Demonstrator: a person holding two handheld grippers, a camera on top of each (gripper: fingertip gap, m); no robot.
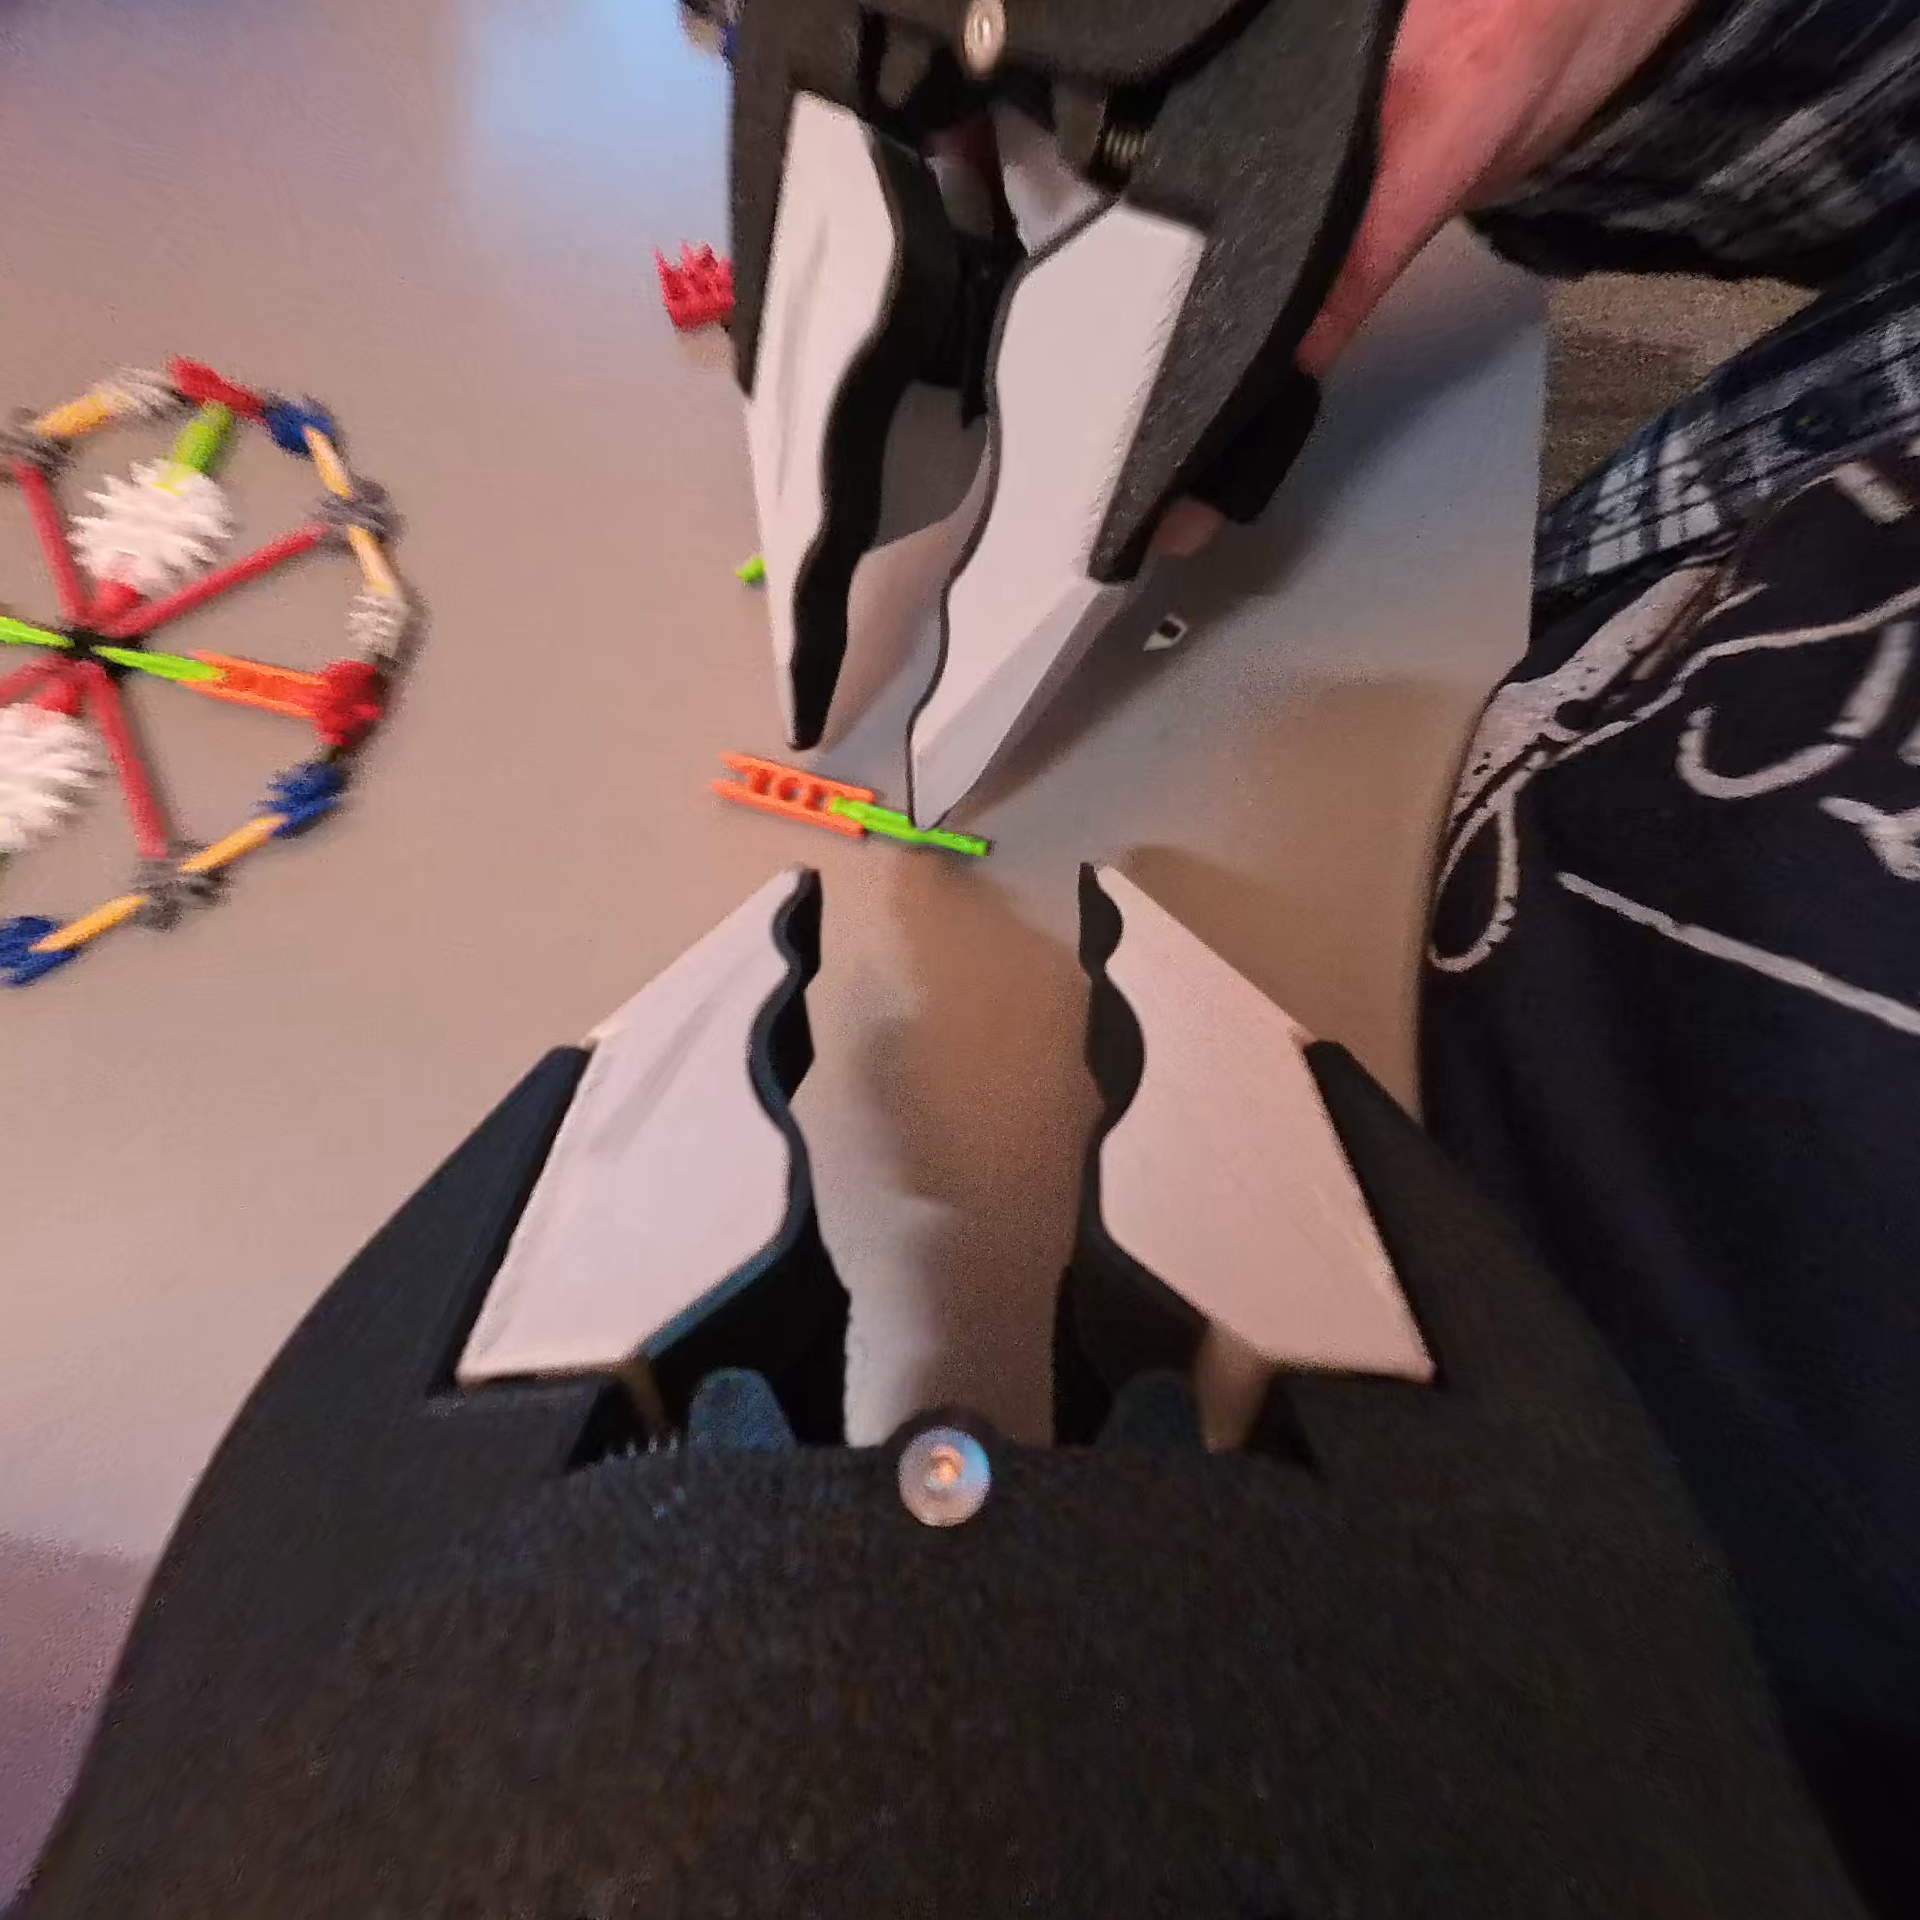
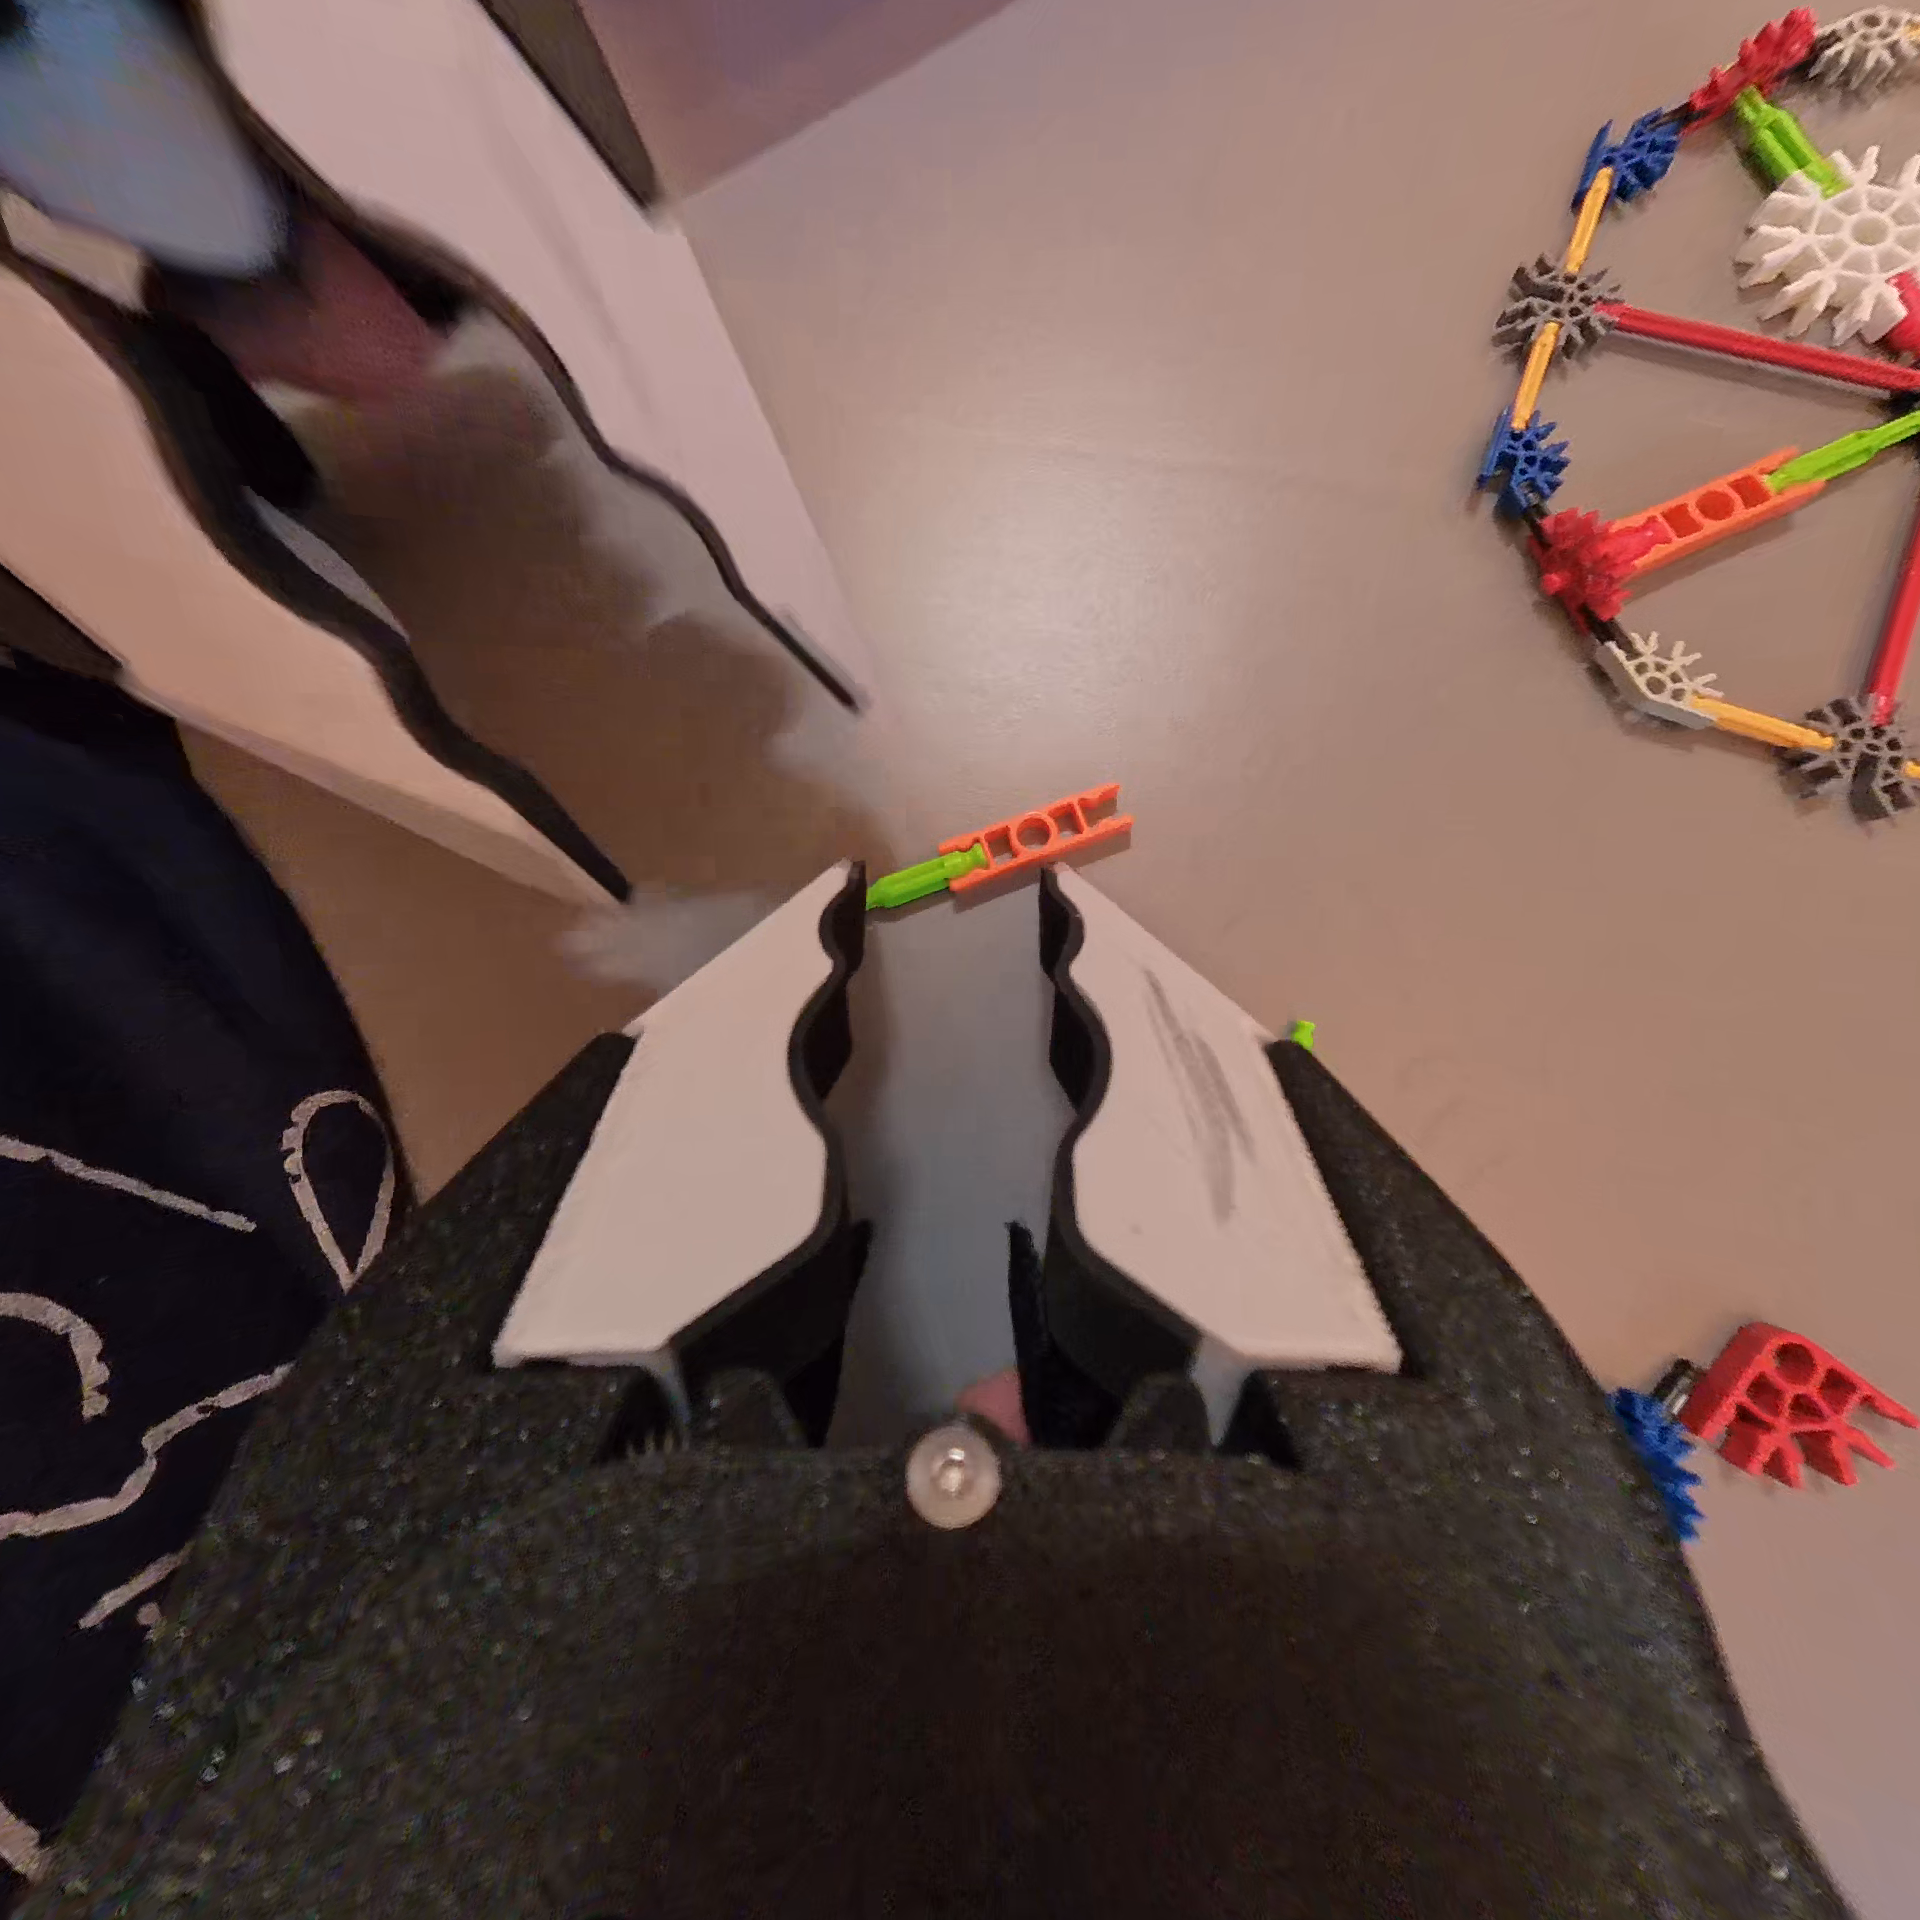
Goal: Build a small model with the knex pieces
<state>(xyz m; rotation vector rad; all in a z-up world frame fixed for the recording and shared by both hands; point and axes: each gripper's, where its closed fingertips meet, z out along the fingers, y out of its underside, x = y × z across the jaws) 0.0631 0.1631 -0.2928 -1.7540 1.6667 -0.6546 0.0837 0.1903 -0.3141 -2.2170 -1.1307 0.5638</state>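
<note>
Black right gripper [image 2: 951, 878] over orange-green piece [image 2: 997, 847]

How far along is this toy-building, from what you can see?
Done: a spoked wheel lies assembled on the table. In hand: nothing gripped; the right tool and left tool, both open, flank an orange-and-green piece. Left: that piece and a red connector lie loose.

On my feed, a half-built toy wheel [image 2: 1756, 416] of coloured rods and white snowflake hubs lies flat on the beige table [image 2: 1195, 520], well apart from a loose red connector [image 2: 1792, 1403] touching a blue one [image 2: 1657, 1460]. A dark printed shirt [image 1: 1714, 1039] fills one side.
</note>
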